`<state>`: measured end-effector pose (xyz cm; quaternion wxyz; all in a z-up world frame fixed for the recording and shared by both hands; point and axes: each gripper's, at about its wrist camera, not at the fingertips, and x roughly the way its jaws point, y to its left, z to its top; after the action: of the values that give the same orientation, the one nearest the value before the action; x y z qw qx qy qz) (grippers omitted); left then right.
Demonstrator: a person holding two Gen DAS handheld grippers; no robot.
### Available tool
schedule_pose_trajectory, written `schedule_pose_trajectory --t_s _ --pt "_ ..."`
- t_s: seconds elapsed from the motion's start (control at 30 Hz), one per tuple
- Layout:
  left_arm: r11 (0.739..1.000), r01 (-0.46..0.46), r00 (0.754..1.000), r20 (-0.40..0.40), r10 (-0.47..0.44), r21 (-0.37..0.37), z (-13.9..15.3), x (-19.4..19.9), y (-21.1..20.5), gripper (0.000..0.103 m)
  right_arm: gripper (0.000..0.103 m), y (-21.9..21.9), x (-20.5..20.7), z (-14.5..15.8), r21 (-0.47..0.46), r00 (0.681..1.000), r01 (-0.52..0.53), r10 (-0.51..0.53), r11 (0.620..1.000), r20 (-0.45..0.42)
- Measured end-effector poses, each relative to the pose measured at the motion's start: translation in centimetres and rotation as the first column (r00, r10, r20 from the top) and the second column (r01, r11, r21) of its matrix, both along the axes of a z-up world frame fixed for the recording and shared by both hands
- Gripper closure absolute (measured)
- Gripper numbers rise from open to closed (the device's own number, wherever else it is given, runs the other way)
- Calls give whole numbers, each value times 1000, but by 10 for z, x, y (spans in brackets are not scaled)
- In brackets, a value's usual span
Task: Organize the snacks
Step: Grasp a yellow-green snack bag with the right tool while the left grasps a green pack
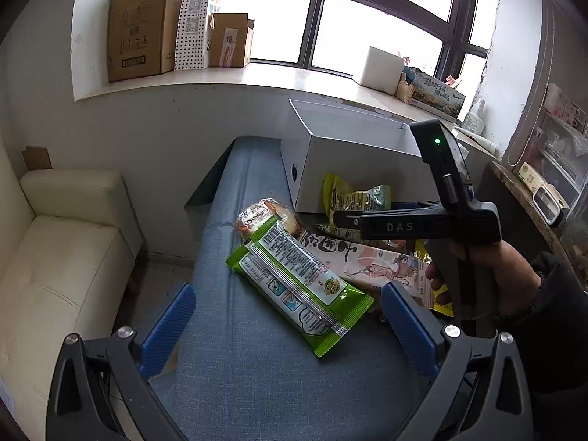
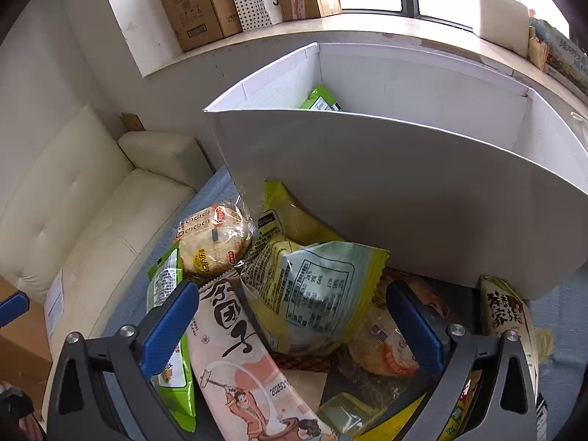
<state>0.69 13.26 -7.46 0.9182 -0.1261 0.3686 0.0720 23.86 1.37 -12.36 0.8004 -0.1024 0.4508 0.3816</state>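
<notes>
Several snack packets lie piled on a blue-covered table [image 1: 257, 378] in front of an open white box [image 1: 349, 154]. My left gripper [image 1: 290, 327] hangs open above the near end of a green packet [image 1: 297, 286]. Beyond it lie a round cracker packet [image 1: 264, 217] and a pink-and-white packet [image 1: 367, 261]. A hand [image 1: 488, 275] holds my right gripper [image 1: 340, 218] over the pile. In the right wrist view the right gripper [image 2: 292, 325] is open above a yellow packet [image 2: 316, 294] and the pink-and-white packet [image 2: 235, 349], gripping nothing. The white box [image 2: 404, 191] holds a green packet [image 2: 319, 101].
A cream sofa [image 1: 62, 257] stands left of the table. Cardboard boxes [image 1: 143, 25] and a dotted bag [image 1: 194, 18] sit on the windowsill behind. A shelf with clutter [image 1: 551, 191] is on the right. A tall packet with dark lettering [image 2: 507, 316] lies by the box's right corner.
</notes>
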Motion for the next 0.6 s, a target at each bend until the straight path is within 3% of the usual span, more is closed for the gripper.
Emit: schedule_pose_trajectory --t_s 0.2,0.27,0.3,0.47,0.6 --pt "1000 10 1000 -27 -11 -19 -10 8 -2 0 1 14 9 -16 -62 999 -25 23 998 -36" --pt "1000 7 999 -41 -8 -23 -15 11 -2 0 39 17 11 -20 -83 999 -28 24 996 -45" --pt "1000 7 999 -46 -8 -28 -18 12 -2 0 42 18 11 -22 -94 999 -26 22 995 -40" --pt "997 2 998 -65 -7 -72 -28 19 0 0 46 5 8 -14 -48 999 -35 34 998 -19" --pt "987 -18 996 -91 3 -159 -39 32 5 0 47 -25 4 18 50 1000 6 -7 999 26"
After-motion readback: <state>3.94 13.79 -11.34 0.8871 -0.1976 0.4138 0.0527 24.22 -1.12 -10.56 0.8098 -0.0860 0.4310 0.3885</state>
